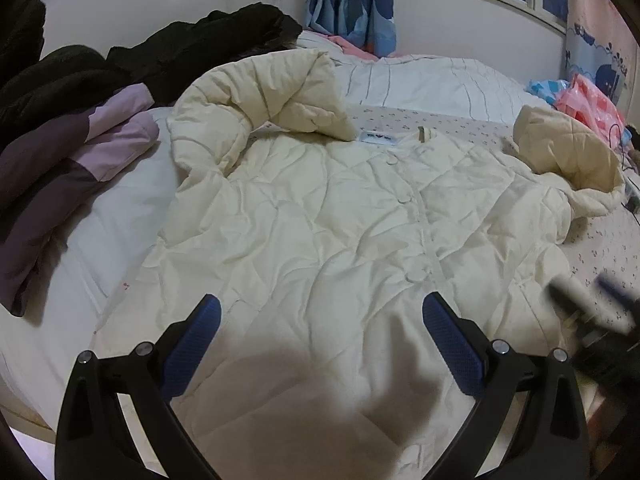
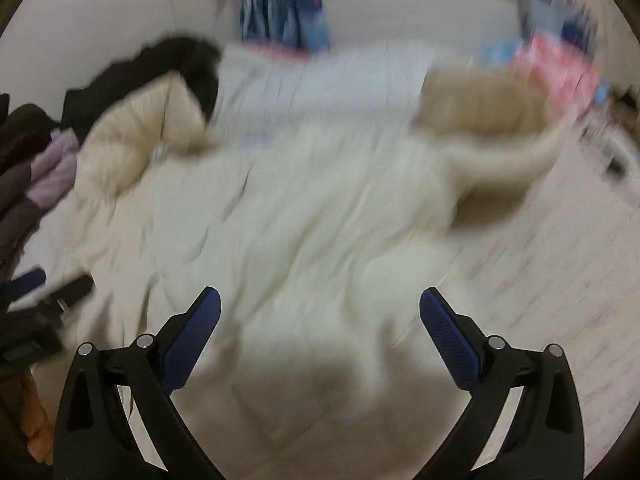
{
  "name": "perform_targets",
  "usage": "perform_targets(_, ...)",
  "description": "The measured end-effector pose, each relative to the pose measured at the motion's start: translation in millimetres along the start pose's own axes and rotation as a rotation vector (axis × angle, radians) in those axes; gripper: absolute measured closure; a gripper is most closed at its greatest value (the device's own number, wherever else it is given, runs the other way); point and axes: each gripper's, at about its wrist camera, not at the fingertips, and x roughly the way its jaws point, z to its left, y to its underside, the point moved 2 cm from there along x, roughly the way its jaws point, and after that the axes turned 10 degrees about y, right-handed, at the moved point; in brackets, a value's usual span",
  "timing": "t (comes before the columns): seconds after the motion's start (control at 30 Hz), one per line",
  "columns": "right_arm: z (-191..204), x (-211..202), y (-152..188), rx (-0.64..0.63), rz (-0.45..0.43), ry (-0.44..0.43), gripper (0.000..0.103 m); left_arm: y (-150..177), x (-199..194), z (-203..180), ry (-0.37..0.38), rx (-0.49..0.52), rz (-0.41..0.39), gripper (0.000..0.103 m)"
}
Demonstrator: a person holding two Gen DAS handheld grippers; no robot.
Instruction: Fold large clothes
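Bedroom with a patterned-sheet bed (image 1: 608, 248), cream quilted coat (image 1: 340, 220) spread flat across it, front up, sleeves bent inward, dark and purple clothes (image 1: 68, 152) piled at left, left gripper (image 1: 320, 320) and right gripper (image 2: 320, 312) both spread wide above the hem, holding nothing, right view blurred.

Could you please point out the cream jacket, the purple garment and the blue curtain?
cream jacket (image 1: 340, 220), left wrist view, front panel.
purple garment (image 1: 116, 136), left wrist view, lilac fold.
blue curtain (image 1: 352, 4), left wrist view, middle.
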Motion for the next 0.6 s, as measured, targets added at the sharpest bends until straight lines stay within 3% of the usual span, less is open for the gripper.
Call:
perform_targets(0.13,-7,-20,-13,0.004,-0.093,0.023,0.007,-1,3,-9,-0.015,0.024,0.001,0.006)
perform_targets(0.6,-9,-26,-13,0.000,-0.097,0.004,0.007,-3,16,-23,-0.024,0.026,0.024,0.006)
